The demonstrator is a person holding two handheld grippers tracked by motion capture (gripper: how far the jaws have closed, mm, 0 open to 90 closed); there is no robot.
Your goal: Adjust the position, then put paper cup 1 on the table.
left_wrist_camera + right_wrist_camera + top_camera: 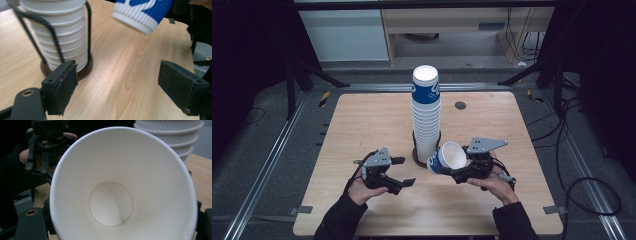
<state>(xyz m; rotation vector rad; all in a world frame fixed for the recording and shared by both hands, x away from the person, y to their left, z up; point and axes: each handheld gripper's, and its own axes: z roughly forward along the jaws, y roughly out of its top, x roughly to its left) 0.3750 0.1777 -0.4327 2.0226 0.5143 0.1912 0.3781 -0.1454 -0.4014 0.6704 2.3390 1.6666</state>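
A tall stack of blue-and-white paper cups (427, 112) stands in a black wire holder (418, 159) at the middle of the wooden table (362, 125). My right gripper (458, 169) is shut on a single paper cup (446, 158), held tilted on its side just right of the holder's base. That cup's white inside (117, 195) faces the right gripper view, and the stack (175, 137) is behind it. My left gripper (406, 171) stands open left of the holder, nothing between its pads (61, 85). In the left gripper view the held cup (142, 12) hangs above the table, right of the stack (60, 37).
A small dark round grommet (460, 105) sits in the tabletop behind the stack. Pale cabinets (347, 35) stand beyond the table's far edge, and cables (577, 165) lie on the floor to the right. Bare wood lies along the table's left and front.
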